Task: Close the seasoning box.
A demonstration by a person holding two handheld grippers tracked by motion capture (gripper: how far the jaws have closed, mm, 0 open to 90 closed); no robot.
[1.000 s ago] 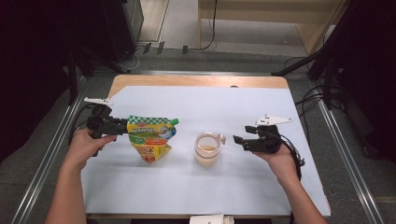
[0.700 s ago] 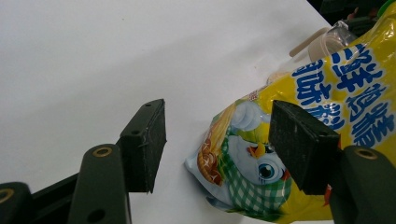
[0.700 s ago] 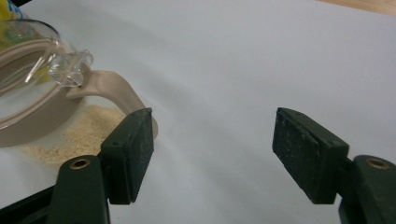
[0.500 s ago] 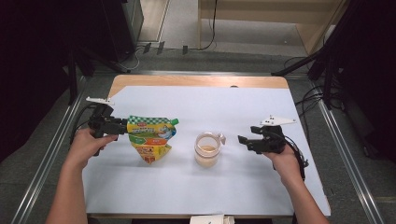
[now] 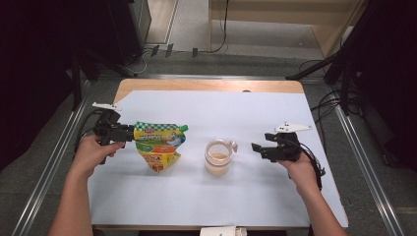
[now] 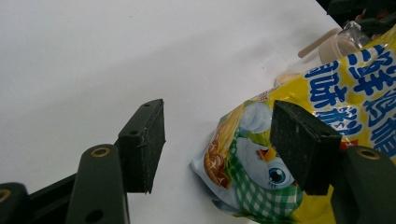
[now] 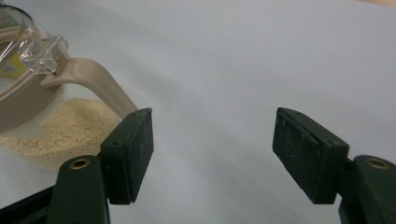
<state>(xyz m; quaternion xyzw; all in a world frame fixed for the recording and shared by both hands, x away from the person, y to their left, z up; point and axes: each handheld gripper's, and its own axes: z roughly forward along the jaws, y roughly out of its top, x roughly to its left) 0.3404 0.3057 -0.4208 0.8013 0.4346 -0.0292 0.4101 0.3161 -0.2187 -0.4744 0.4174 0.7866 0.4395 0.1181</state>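
A yellow and green printed pouch (image 5: 158, 145) lies flat on the white sheet, left of centre. My left gripper (image 5: 129, 132) is at the pouch's upper left corner. In the left gripper view it (image 6: 217, 140) stands open, the pouch (image 6: 261, 154) lying between and behind the jaws with neither pad pressing on it. A clear jar (image 5: 218, 157) holding beige granules stands at the centre, its beige lid ring and clear tab facing right. My right gripper (image 5: 255, 147) hovers just right of the jar, open (image 7: 212, 140) and empty; the jar (image 7: 18, 102) is at its upper left.
A white sheet (image 5: 221, 108) covers the table, with the wooden edge (image 5: 206, 84) bare at the back. Metal rails (image 5: 359, 147) run along both sides. A small white object (image 5: 219, 231) sits at the front edge. Cables trail on the floor beyond.
My right gripper has drawn slightly to the right, away from the jar. The left gripper and the pouch have kept still.
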